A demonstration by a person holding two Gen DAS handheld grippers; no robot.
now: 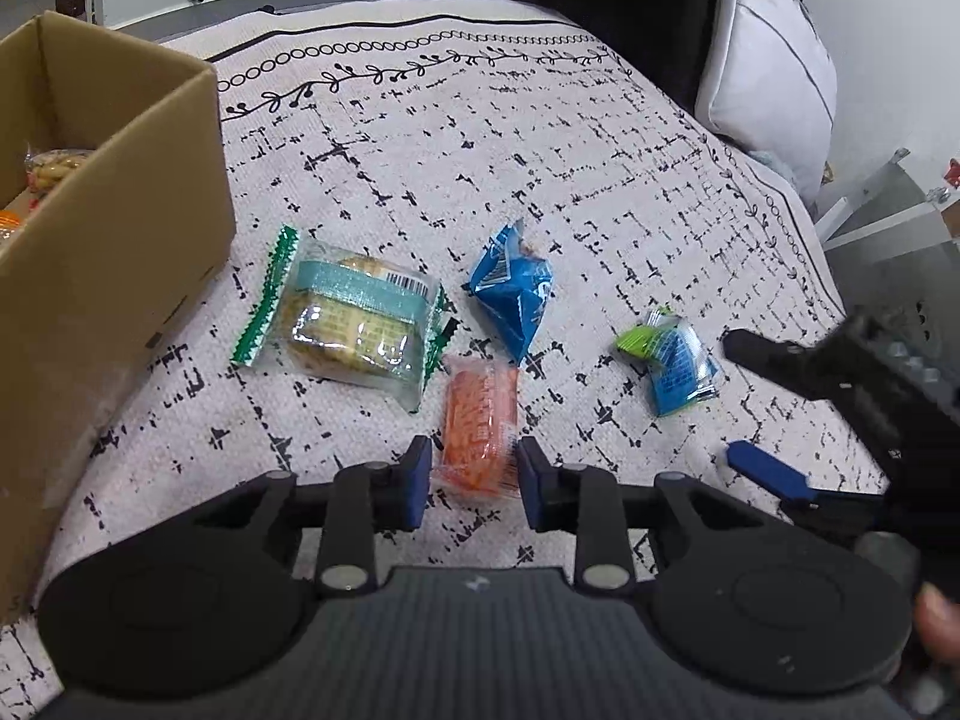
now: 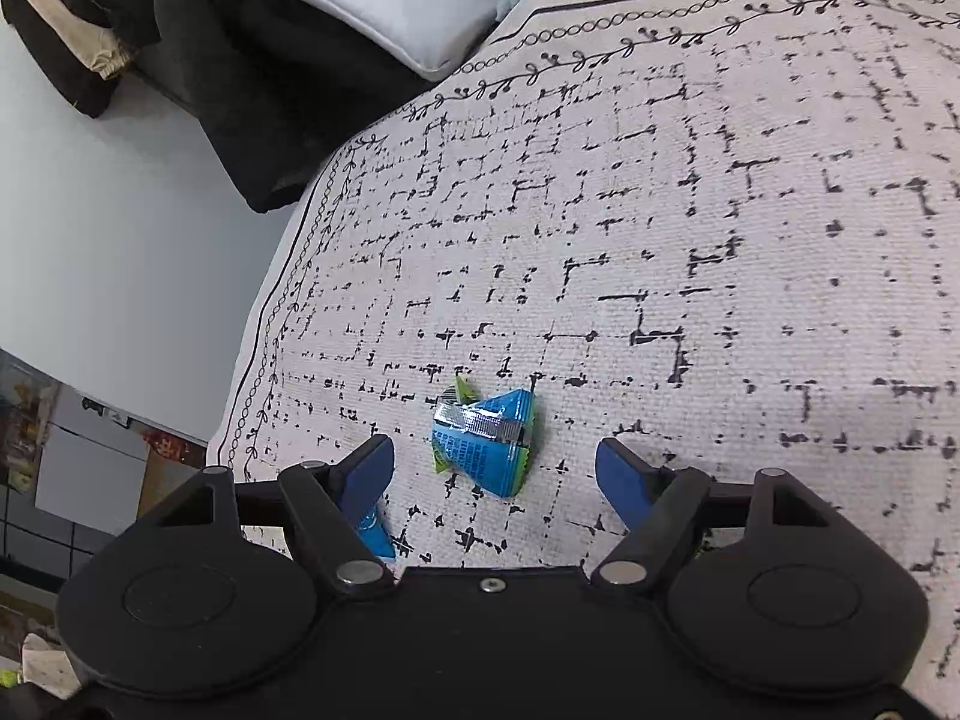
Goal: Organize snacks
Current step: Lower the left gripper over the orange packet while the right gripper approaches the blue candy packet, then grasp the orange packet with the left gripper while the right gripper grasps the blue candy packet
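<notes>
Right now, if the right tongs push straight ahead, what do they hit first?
Most likely the small blue and green snack packet, lying on the patterned cloth just ahead, between the open right tongs. Depth is uncertain.

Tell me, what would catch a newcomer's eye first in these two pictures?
Probably the bright snack packets scattered on the black-and-white patterned cloth: an orange packet sits between the open fingers of the left gripper, with a clear green-edged biscuit pack and a blue packet beyond it. At far left stands an open cardboard box with snacks inside. The right gripper is open around a small blue-and-green packet.
</notes>
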